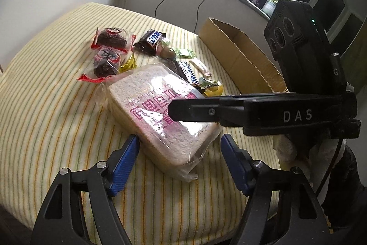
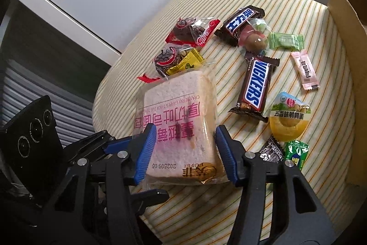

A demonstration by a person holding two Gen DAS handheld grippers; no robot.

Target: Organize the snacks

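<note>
The right claw (image 2: 183,153) has its blue pads on both sides of the bread (image 2: 181,121) on the desk (image 2: 321,84), pinching it to lift, while the left claw (image 1: 180,162) waits spread at its corner, box (image 1: 240,56) beyond.

The square slice of pale bread (image 2: 181,121) sits in clear, glossy, crinkled plastic film. The yellow striped table cover (image 1: 57,88) looks like soft, matt woven cloth. The brown open box (image 1: 238,54) is dull corrugated cardboard. The brown Snickers bar wrapper (image 2: 255,86) shines. The blue ribbed gripper pads (image 2: 145,153) look rubbery on matt black plastic.
</note>
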